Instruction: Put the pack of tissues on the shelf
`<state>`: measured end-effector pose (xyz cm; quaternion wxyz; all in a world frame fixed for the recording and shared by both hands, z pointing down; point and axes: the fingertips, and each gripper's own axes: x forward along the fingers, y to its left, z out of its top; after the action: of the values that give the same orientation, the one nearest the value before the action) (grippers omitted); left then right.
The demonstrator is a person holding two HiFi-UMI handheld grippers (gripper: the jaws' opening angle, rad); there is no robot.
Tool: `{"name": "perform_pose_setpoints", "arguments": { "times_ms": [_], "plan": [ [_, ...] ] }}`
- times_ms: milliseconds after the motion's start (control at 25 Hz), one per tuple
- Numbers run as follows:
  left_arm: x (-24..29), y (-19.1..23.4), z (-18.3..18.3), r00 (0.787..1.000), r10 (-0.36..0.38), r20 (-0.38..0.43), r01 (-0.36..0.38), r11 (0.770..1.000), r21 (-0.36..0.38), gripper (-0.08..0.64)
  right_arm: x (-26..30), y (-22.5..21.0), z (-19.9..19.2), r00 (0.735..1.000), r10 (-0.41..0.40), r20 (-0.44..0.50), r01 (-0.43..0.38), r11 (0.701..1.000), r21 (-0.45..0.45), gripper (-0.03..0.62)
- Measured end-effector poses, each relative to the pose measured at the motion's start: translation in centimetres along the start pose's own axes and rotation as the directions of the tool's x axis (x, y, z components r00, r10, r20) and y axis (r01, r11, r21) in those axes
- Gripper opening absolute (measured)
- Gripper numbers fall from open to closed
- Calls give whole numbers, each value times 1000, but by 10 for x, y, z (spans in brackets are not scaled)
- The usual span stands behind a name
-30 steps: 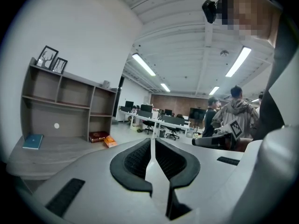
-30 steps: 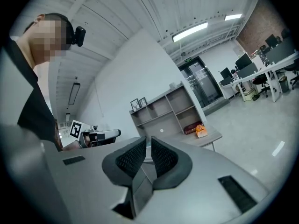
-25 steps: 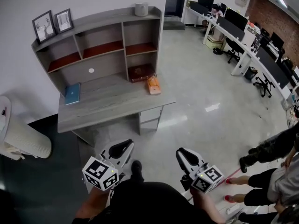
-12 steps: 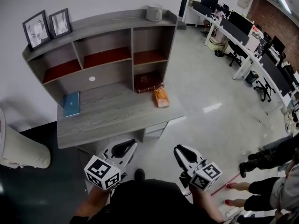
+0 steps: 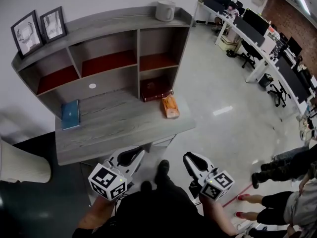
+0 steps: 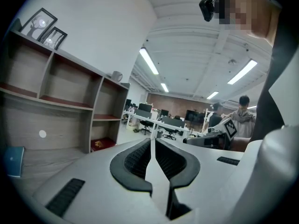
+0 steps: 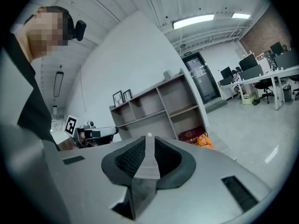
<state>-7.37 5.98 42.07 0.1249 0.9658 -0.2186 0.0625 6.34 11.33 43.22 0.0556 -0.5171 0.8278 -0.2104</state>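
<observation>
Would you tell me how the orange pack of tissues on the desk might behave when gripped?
The pack of tissues looks soft-wrapped with an uneven outline, so it will probably squash rather than resist. It seems small beside the desk, so it is likely light. It lies flat near the desk's right edge, so it should slide, not roll, if pushed.

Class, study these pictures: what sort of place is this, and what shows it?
Most likely an open-plan office: long white desks carrying rows of monitors, black swivel chairs pulled up to them, and a grey shelved desk against the wall.
</observation>
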Motion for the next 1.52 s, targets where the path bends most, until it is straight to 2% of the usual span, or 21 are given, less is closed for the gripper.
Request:
{"name": "perform_pose_setpoints", "arguments": {
  "times_ms": [240,600,840,960,1200,1520],
  "plan": [
    [42,25,11,1000,13,-11,-13,1000,1,40,31,-46,13,999,29,20,-29,1000,1,21],
    [122,75,38,998,57,-26,-57,998,-2,40,91,-128,48,997,68,-26,-68,998,-3,21],
    [165,104,54,993,111,-31,-111,994,-14,40,125,-172,66,992,101,-72,-102,995,-15,26],
    [179,112,60,991,131,-24,-131,991,-15,40,137,-189,66,986,109,-123,-115,992,-46,40],
    [200,134,49,989,144,-39,-146,989,-33,40,170,-209,62,980,104,-167,-112,993,-38,69],
    [217,158,27,991,105,-83,-109,993,-46,40,209,-230,36,973,35,-230,-47,998,-51,112]
  ]
}}
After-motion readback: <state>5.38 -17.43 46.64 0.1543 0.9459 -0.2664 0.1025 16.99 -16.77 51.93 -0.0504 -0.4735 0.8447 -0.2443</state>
